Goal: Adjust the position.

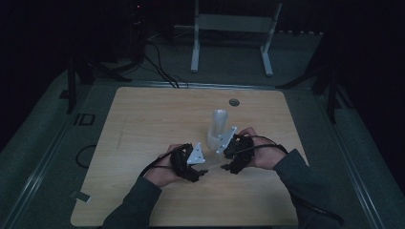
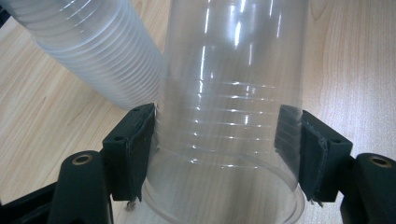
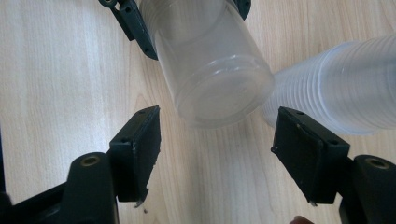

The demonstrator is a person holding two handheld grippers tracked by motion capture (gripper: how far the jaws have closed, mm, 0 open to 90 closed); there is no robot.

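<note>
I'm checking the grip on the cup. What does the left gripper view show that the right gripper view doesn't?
Left gripper view: the left gripper, its jaws pressed against the clear cup near its rim. Right gripper view: the cup's closed base and the right gripper, open, jaws apart around nothing. Both: the cup, the stack of cups beside it, the wooden table.

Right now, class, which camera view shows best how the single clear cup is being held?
The left gripper view: the single clear cup sits close up, with the left gripper pressing both its sides near the rim. The right gripper view shows the cup's closed base pointing toward the open right gripper. The high view is dim and distant.
</note>
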